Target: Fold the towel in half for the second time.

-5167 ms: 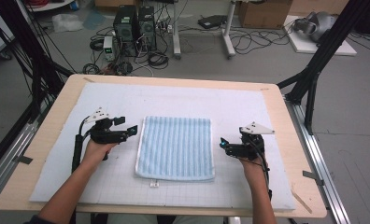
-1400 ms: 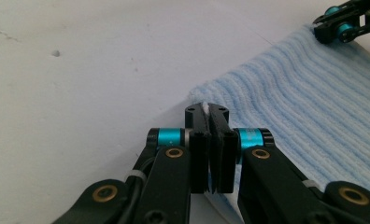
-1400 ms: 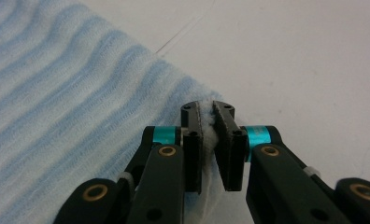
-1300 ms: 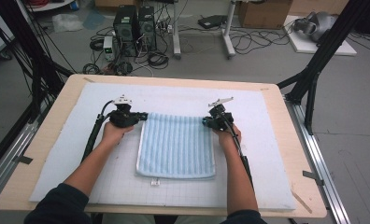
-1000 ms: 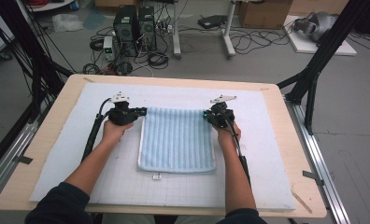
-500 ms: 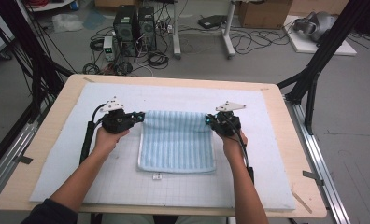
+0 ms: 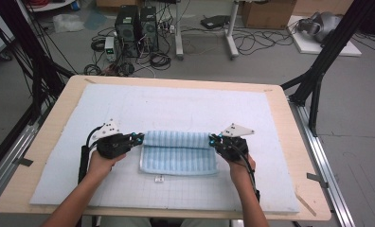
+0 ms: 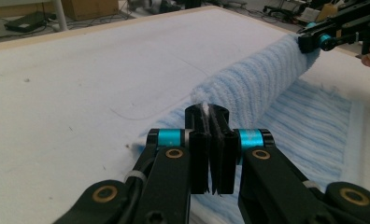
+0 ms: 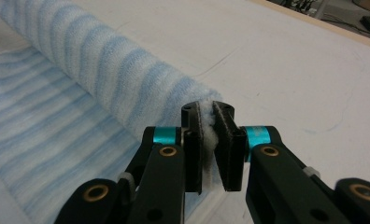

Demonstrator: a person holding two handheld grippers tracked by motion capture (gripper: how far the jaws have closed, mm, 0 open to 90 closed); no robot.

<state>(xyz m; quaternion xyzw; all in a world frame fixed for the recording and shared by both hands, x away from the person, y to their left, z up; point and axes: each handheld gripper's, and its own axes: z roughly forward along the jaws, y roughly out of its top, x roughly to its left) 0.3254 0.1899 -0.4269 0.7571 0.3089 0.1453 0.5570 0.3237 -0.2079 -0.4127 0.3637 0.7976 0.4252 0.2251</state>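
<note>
White mat (image 7: pixel 176 106): 2 grippers (image 7: pixel 137 137) (image 7: pixel 213 139) pinch striped towel (image 7: pixel 178 158) corners.

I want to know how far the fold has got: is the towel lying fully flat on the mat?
No: the two grippers pinch the towel by its far corners, lifted over itself in a curved fold.

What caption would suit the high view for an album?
Two hand-held grippers, left gripper and right gripper, pinch a striped blue towel by its corners, folding it over.
</note>
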